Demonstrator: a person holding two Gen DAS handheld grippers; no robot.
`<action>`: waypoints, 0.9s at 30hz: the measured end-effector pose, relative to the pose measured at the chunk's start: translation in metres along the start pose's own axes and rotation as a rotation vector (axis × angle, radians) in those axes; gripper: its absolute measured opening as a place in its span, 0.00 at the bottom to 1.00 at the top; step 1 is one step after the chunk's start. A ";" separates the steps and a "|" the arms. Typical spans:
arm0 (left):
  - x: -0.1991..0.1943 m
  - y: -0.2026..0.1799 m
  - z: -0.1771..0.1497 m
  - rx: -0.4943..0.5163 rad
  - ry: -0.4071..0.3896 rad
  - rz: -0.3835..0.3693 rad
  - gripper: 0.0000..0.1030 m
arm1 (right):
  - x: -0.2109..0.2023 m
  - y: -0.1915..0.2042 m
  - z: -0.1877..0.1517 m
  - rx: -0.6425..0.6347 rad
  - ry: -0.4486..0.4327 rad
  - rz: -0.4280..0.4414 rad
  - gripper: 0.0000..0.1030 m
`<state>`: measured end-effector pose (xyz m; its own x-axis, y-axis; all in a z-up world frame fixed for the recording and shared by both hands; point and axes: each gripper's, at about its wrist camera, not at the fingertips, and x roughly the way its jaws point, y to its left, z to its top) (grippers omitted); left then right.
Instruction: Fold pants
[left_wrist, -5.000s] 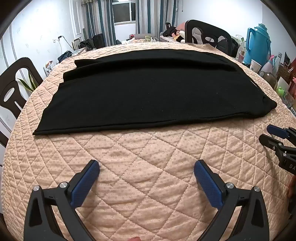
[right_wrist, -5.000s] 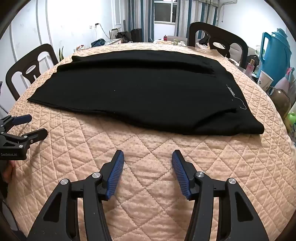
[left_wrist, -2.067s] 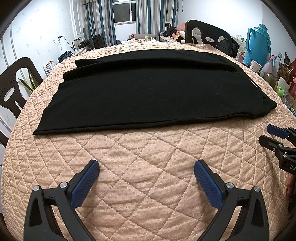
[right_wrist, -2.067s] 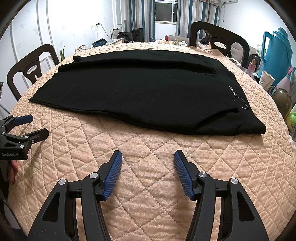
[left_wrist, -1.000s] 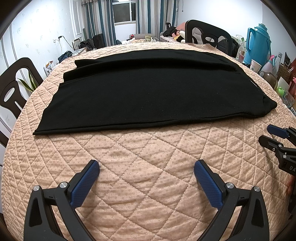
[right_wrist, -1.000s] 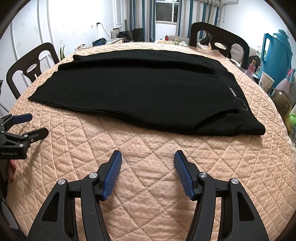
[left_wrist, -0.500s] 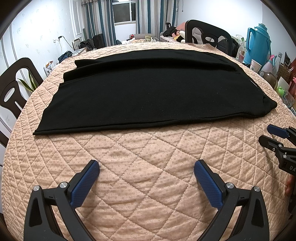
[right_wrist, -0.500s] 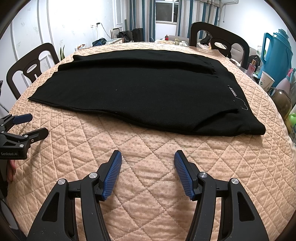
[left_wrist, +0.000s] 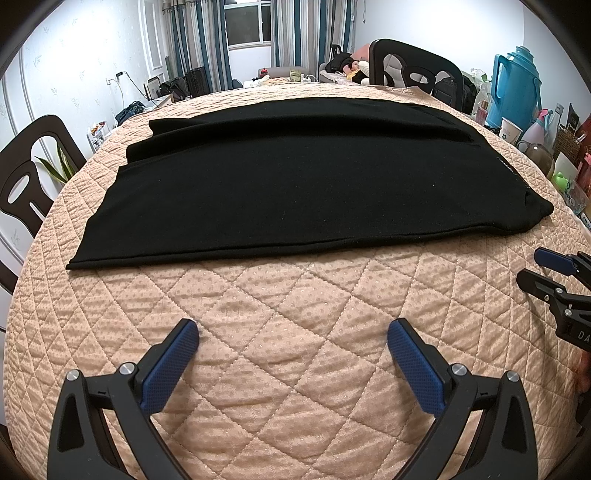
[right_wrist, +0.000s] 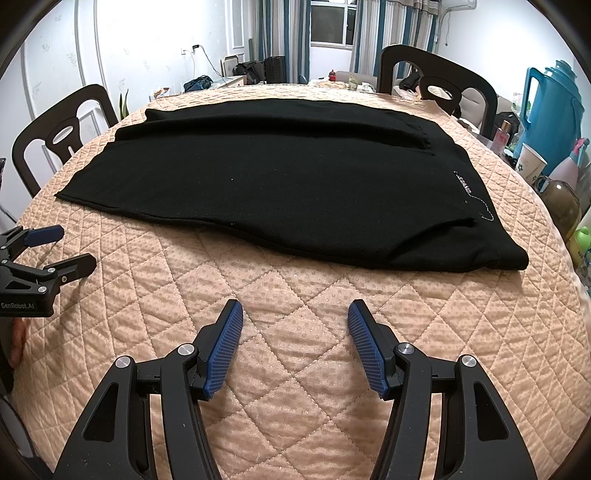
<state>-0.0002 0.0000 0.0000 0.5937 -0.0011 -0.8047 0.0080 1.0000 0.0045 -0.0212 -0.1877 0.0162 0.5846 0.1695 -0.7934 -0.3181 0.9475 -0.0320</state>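
Black pants lie flat across the quilted peach table cover, one leg laid over the other, waistband to the right with small white lettering. The pants also show in the right wrist view. My left gripper is open and empty, hovering over bare quilt in front of the pants' near edge. My right gripper is open and empty, also in front of the near edge. Each gripper appears at the side of the other's view: the right one and the left one.
Dark chairs stand at the left and at the far side. A blue thermos jug, a paper cup, bottles and small items crowd the right edge of the table.
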 end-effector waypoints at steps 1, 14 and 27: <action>0.000 0.000 0.000 -0.001 0.000 -0.001 1.00 | 0.000 0.001 0.000 -0.002 -0.001 -0.004 0.58; -0.006 0.044 0.006 -0.184 -0.042 -0.073 0.92 | -0.014 -0.042 0.005 0.146 -0.060 0.028 0.58; 0.008 0.110 0.023 -0.479 -0.081 -0.159 0.84 | 0.002 -0.135 0.005 0.565 -0.083 0.100 0.58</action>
<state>0.0240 0.1098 0.0076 0.6756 -0.1355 -0.7247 -0.2554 0.8791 -0.4024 0.0267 -0.3140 0.0215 0.6362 0.2650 -0.7246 0.0595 0.9195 0.3885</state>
